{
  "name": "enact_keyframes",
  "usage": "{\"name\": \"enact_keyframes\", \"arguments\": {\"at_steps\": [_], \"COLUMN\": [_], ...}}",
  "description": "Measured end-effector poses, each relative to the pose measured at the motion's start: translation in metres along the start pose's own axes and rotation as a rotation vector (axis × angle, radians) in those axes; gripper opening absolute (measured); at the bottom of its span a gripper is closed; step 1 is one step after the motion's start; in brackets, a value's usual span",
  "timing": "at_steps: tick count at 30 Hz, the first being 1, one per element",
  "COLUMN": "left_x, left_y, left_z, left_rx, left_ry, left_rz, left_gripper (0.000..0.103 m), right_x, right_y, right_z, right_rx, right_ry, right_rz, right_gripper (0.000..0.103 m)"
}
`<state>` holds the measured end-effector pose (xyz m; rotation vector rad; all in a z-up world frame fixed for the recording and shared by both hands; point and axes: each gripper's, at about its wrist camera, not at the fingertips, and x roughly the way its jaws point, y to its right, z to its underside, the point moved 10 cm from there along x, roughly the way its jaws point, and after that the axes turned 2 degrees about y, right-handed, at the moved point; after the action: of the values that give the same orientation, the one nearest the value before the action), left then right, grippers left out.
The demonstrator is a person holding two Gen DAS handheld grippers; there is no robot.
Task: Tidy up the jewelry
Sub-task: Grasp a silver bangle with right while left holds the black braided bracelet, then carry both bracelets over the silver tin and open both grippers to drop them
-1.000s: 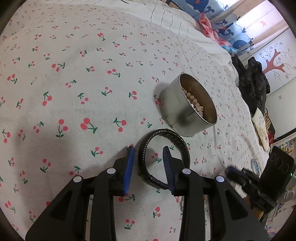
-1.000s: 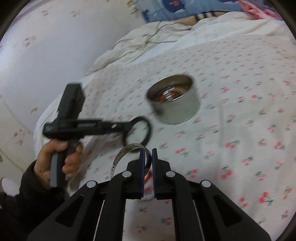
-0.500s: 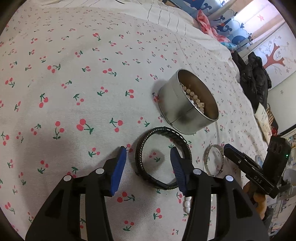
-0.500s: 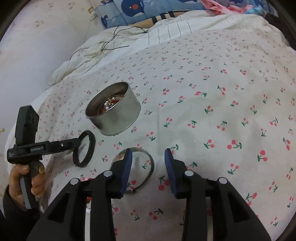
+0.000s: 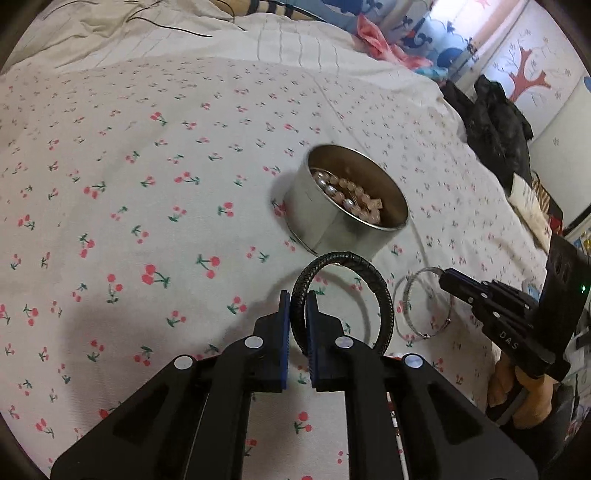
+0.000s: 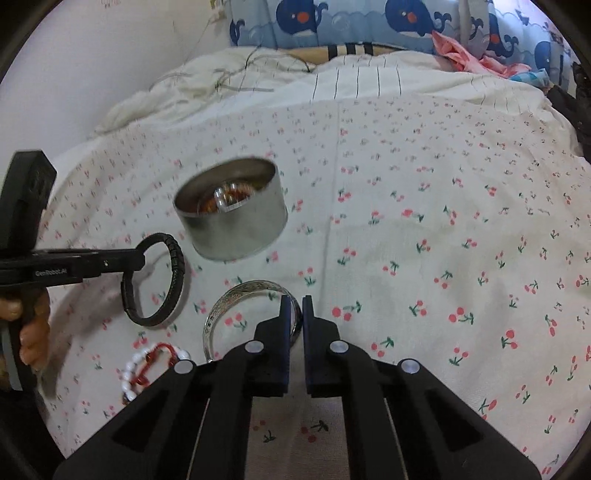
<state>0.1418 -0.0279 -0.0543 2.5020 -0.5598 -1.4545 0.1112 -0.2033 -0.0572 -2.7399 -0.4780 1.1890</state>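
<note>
Gripping by the rim suits both pieces: left gripper (image 5: pixel 296 308) clamped on the light, pliant braided bracelet (image 5: pixel 341 301), right gripper (image 6: pixel 293 314) on the stiff, slippery silver bangle (image 6: pixel 236 314).

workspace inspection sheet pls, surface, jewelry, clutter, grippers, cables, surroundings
surface: cherry-print bedsheet, wrinkled.
job's things: round metal tin holding beads; black braided bracelet; silver bangle; red-and-white bead bracelet lying on the sheet.
clutter: nothing seen on the sheet.
grippers: left gripper shut on the black braided bracelet; right gripper shut on the silver bangle.
cables: thin dark wire on the far quilt.
surroundings: whale-print fabric, dark clothing, tree wall sticker.
</note>
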Motion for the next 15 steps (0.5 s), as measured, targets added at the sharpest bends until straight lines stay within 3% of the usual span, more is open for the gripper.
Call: {"name": "enact_keyframes", "arguments": {"at_steps": [15], "left_x": [0.0091], "left_y": [-0.0050], "left_z": [0.0041], "left_rx": [-0.019], "left_ry": [-0.020], "left_rz": [-0.021], "left_gripper": [0.007], "right_x": [-0.0012], "right_y": [0.0007], "right_z": [-0.0038], "right_rx": [0.024], "right_ry": [0.010], "right_rz": [-0.012], "right_gripper": [0.007]}}
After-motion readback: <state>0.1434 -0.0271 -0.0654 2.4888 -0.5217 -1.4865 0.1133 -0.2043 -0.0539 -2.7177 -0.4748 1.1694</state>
